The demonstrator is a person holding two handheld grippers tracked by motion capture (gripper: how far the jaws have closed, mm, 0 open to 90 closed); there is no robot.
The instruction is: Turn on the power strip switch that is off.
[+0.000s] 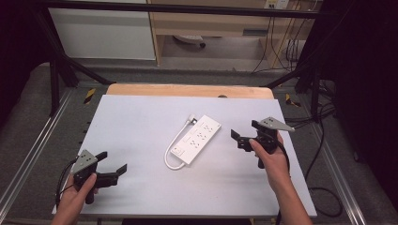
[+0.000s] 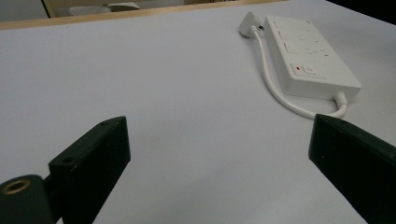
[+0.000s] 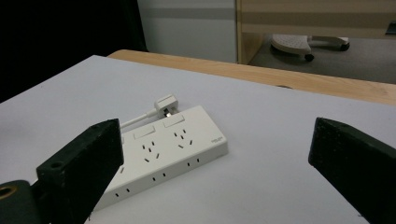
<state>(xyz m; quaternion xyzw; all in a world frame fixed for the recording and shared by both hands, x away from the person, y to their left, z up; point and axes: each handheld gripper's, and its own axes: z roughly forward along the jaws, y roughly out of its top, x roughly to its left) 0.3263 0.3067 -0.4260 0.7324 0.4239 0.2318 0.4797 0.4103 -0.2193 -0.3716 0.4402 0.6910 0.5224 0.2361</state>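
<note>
**Power strip mid-table, both grippers empty and wide apart**

From the high view I see the white power strip [image 1: 199, 138] lying flat near the middle of the white table [image 1: 141, 126], long axis running from about 7 to 1 o'clock. Its white cord [image 1: 172, 149] loops out of the 7 o'clock end, runs up the strip's left side and ends in the plug [image 1: 192, 118], lying just beside the 1 o'clock end.

My right gripper [image 1: 248, 136] sits at 3 o'clock of the strip, near it but not touching, jaws apart with nothing between them. In the right gripper view the strip [image 3: 161, 154] lies ahead toward 10 o'clock, partly behind the left jaw, not in the gap; the plug [image 3: 166, 102] is just beyond it.

My left gripper [image 1: 112, 165] is at 8 o'clock of the strip, well apart from it, jaws spread and empty. In the left gripper view the strip [image 2: 308, 56] lies at 1 o'clock, beyond the right jaw, and the cord [image 2: 275, 88] curves along its near side. Bare tabletop between the jaws.

No containers on the table.
</note>
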